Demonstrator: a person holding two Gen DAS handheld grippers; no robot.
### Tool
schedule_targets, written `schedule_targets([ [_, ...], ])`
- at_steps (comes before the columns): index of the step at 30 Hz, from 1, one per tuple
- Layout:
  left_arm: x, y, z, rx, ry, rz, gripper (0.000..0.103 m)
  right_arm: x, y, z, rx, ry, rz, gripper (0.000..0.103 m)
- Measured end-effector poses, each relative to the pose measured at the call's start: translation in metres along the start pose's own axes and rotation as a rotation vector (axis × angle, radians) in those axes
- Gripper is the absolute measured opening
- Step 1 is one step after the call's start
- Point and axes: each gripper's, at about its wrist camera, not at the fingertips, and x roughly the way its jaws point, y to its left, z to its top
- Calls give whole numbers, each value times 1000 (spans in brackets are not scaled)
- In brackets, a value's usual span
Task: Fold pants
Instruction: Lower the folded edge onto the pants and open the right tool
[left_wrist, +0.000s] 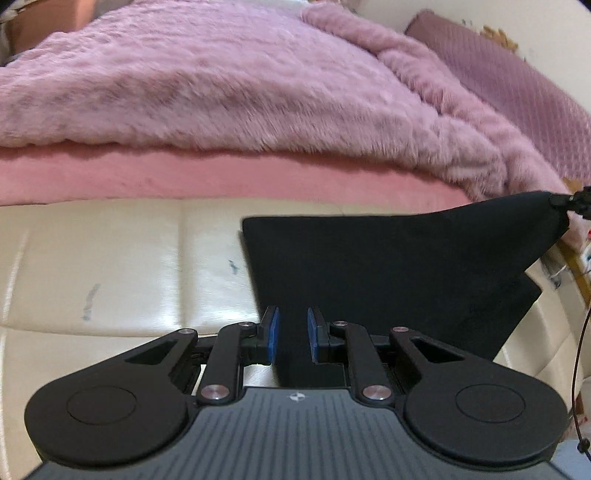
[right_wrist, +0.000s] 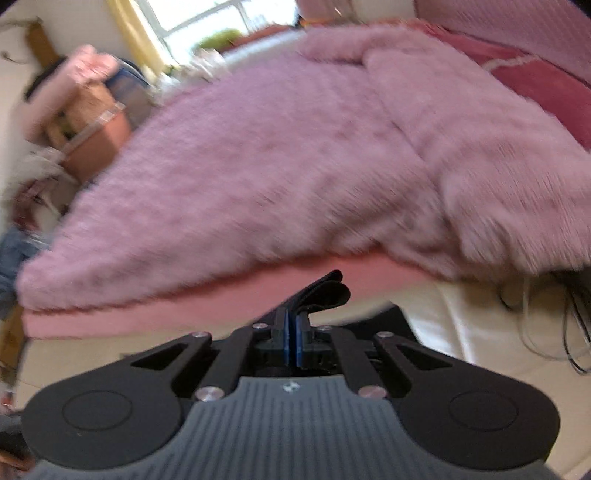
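Presently, my left hand-held gripper (left_wrist: 291, 334) sits low over the cream padded surface (left_wrist: 110, 266), blue pads (left_wrist: 273, 332) parted with a clear gap between them, clamping nothing. Black pants (left_wrist: 388, 273) lie just ahead of it and run off to its right; their near edge passes between and under my open fingers. Whether the pads touch the cloth, I cannot tell. Left of the pants, bare cream surface with a few bluish marks. Beyond, a pink mattress edge (left_wrist: 184, 181) topped by a fluffy pink blanket (left_wrist: 221, 81). Far right of this view, one corner of the pants is raised and pulled to a point.

My right hand-held gripper (right_wrist: 294, 332) has its blue pads pressed together, pinching a bunched fold of the pants (right_wrist: 325, 291) that sticks up just ahead of the fingertips. More black cloth shows below and to its right. View blurred; blanket (right_wrist: 295, 147) ahead, loose cables (right_wrist: 569, 332) far right.
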Motion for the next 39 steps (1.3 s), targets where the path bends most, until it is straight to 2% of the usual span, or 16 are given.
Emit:
schedule_targets([
  [6,41,-4,0,27,66,7,17,66,-43,-25,-10,82,-127,0],
  [10,55,0,-6,36,95,20,17,97,-64,-39,-25,131,-173,0],
  [15,55,4,-9,36,89,9,17,112,-60,-45,-78,146,-208,0],
  [17,57,3,-8,42,89,10,17,100,-48,-40,-99,99,-206,0],
  [20,57,2,-8,45,83,12,17,58,-20,-35,-200,-116,-132,0],
  [21,57,2,-9,44,81,11,17,54,-13,-36,-244,-145,-153,0],
  [22,58,2,-9,44,80,10,17,61,-8,-38,-301,-134,-206,0],
  [23,58,3,-9,44,80,9,17,80,-10,-42,-338,-74,-268,0],
  [25,58,3,-9,37,80,9,17,106,-21,-50,-340,1,-303,0],
  [27,58,4,-9,29,81,7,17,124,-28,-60,-338,32,-321,0],
  [31,58,5,-10,28,76,6,17,139,-37,-69,-331,41,-335,0],
  [35,56,4,-10,30,71,7,17,151,-35,-71,-379,54,-361,0],
  [36,54,5,-9,25,66,4,17,150,-35,-69,-380,51,-384,7],
  [39,46,9,-9,-9,62,-26,17,131,-35,-66,-379,13,-427,9],
])
